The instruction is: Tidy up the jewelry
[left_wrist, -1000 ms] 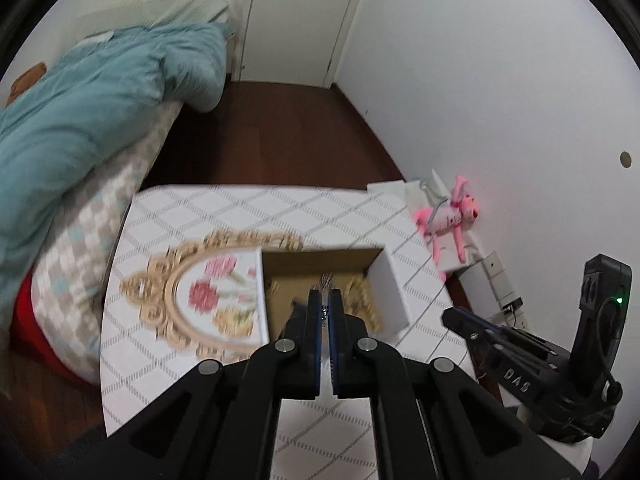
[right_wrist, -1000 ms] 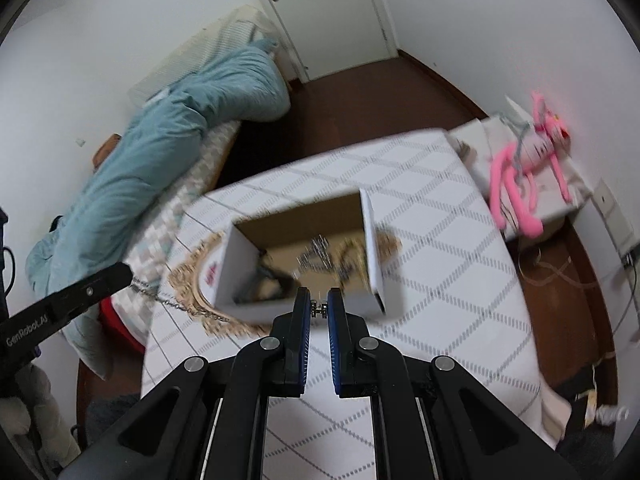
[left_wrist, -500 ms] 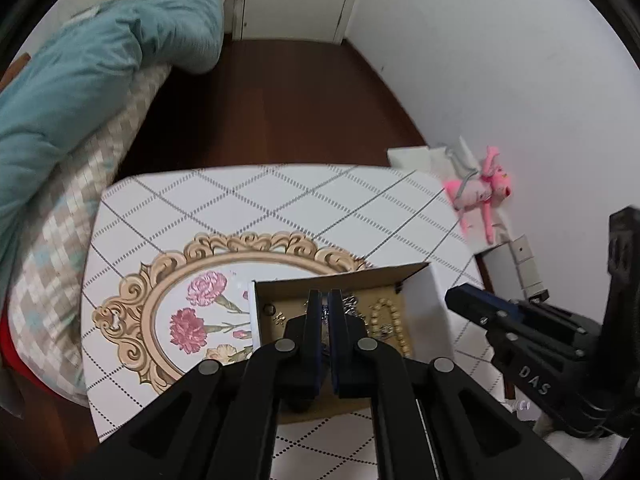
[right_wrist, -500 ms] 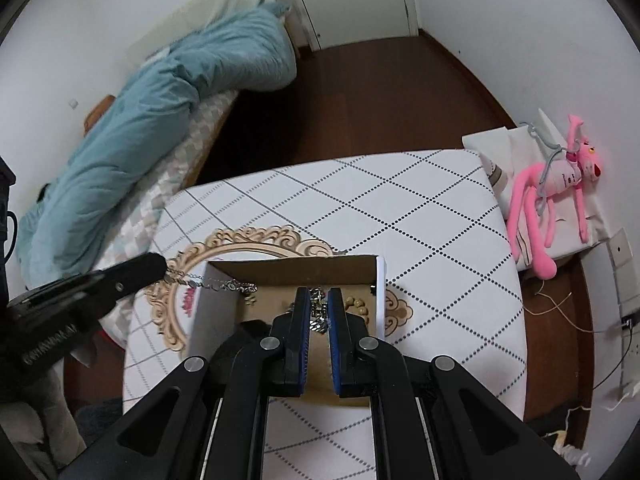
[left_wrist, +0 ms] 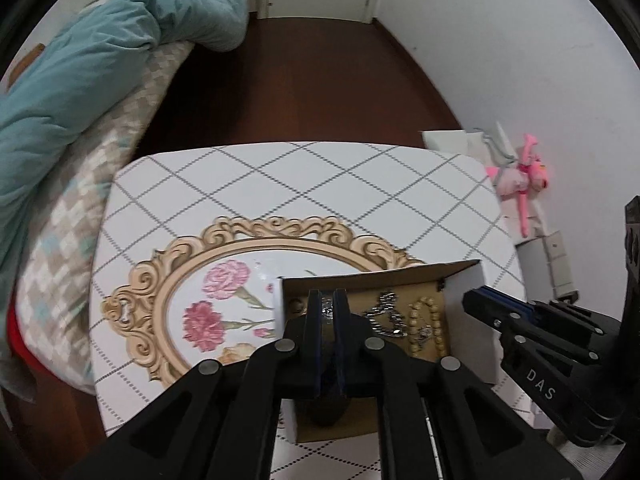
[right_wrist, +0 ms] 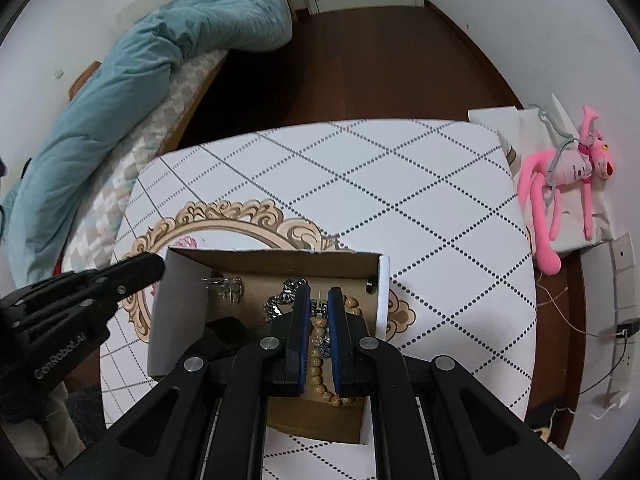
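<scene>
Both grippers are now sitting lower and closer over the box than a second ago, with the bed sliding toward the frame edge and the worktop (right_wrist: 420, 184) filling more of each view. On that patterned worktop, the open cardboard box (right_wrist: 382, 280) is resting partly over the ornate floral medallion (left_wrist: 224, 292). Inside it, the jewelry is lying loose on the floor of the box: a wooden bead bracelet (left_wrist: 434, 320), a silver link chain (left_wrist: 384, 316), and a smaller silver piece (right_wrist: 230, 289) near the left wall. Left gripper (left_wrist: 327, 306) is holding its jaws narrow around a small silvery item; right gripper (right_wrist: 319, 307) is pinching a tiny metal piece, kind unclear. Judged by appearance, these pieces are handling as light, limp and slippery, prone to tangling; a pinch across a link or clasp is looking safest.
</scene>
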